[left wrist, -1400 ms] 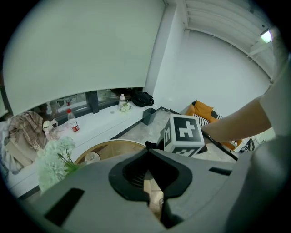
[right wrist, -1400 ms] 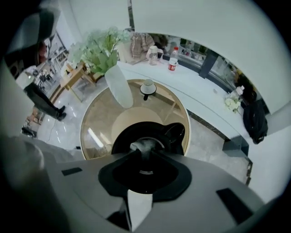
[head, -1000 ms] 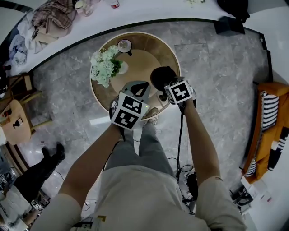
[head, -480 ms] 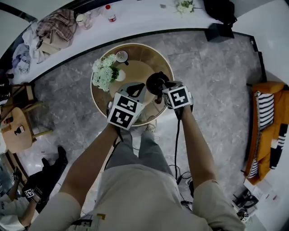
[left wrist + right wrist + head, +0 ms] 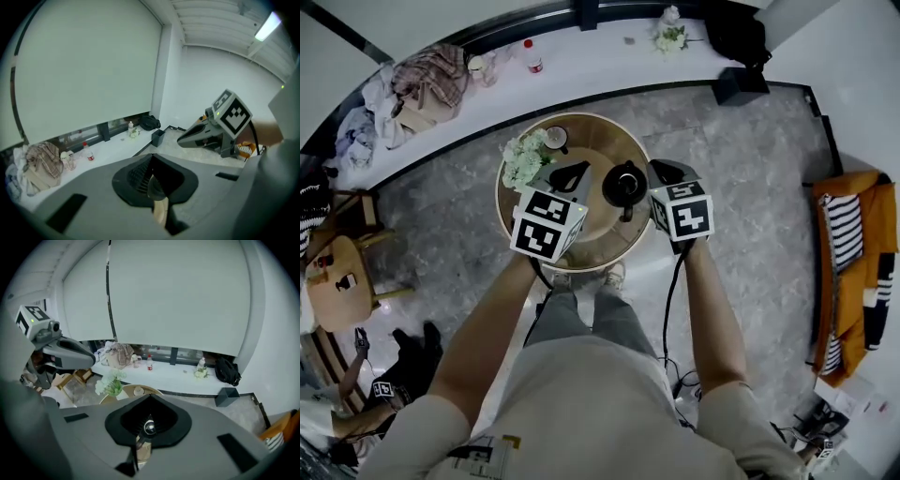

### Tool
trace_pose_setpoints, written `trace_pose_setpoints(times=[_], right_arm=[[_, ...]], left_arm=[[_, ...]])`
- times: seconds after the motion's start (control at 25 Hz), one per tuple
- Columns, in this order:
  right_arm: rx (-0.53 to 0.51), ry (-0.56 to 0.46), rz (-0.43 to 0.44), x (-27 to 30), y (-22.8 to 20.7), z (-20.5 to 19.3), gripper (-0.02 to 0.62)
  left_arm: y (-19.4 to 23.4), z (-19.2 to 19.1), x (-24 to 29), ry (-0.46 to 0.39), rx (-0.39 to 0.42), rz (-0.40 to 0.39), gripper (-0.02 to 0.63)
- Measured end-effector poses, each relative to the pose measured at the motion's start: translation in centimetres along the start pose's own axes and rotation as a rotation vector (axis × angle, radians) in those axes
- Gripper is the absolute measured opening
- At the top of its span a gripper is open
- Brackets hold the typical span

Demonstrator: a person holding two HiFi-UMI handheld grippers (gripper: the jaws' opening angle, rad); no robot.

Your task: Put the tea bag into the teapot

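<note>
The black teapot point(image 5: 624, 185) stands on the round wooden table point(image 5: 609, 246), right of its middle. No tea bag shows in any view. My right gripper point(image 5: 661, 170) hovers just right of the teapot, level with it. Its jaws are closing and meet along a thin seam point(image 5: 150, 395) with nothing between them. My left gripper point(image 5: 572, 172) is over the table's middle, left of the teapot, jaws together point(image 5: 152, 155) and empty. Each gripper view shows the other gripper: the right one point(image 5: 206, 133), the left one point(image 5: 61, 350).
A vase of white flowers point(image 5: 525, 157) and a small cup point(image 5: 554, 138) stand at the table's far left. A white ledge point(image 5: 581, 66) behind carries clothes, bottles and a black bag. A wooden chair point(image 5: 337, 272) is at left, an orange seat point(image 5: 853, 244) at right.
My right gripper has drawn back from above the teapot to its right side. The left gripper has shifted slightly left. The head camera has tilted, so the table sits higher in view.
</note>
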State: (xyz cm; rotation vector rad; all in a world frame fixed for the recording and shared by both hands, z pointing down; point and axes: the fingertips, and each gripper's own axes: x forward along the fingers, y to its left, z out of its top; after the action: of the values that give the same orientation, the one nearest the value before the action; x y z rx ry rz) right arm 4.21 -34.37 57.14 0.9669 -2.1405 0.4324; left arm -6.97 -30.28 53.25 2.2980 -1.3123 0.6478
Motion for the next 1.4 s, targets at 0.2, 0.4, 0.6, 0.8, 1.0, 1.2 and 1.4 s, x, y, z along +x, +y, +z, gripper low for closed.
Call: trace_pose_setpoints(times=[0.2, 0.4, 0.6, 0.8, 1.0, 1.2, 1.4], right_arm=[[0.031, -0.163, 0.007, -5.8, 1.4, 5.1, 0.007], [0.035, -0.293, -0.002, -11.8, 2.4, 9.2, 0.007], [-0.019, -0.443, -0.036, -18.5, 3.9, 13.8, 0.007], [-0.09, -0.566, -0.061, -24.2, 5.4, 17.2, 0.008], [-0.129, -0.698, -0.081, -29.7, 6.7, 20.0, 0.006], [-0.187, -0.78, -0.099, -34.6, 8.1, 21.3, 0.006], [-0.221, -0.837, -0.11, -38.2, 8.8, 21.5, 0.008]], left_arm=[[0.1, 2.2, -3.1, -0.039, 0.036, 0.012, 0.008], [-0.4, 5.7, -6.5, -0.11, 0.048, 0.011, 0.008], [-1.6, 10.6, -10.6, -0.208, 0.124, 0.006, 0.008], [-3.5, 15.4, -14.6, -0.311, 0.208, 0.002, 0.008], [-6.3, 19.2, -19.2, -0.412, 0.281, -0.03, 0.008], [-9.1, 21.7, -23.4, -0.51, 0.383, -0.058, 0.008], [-11.0, 22.4, -25.9, -0.531, 0.39, -0.077, 0.008]])
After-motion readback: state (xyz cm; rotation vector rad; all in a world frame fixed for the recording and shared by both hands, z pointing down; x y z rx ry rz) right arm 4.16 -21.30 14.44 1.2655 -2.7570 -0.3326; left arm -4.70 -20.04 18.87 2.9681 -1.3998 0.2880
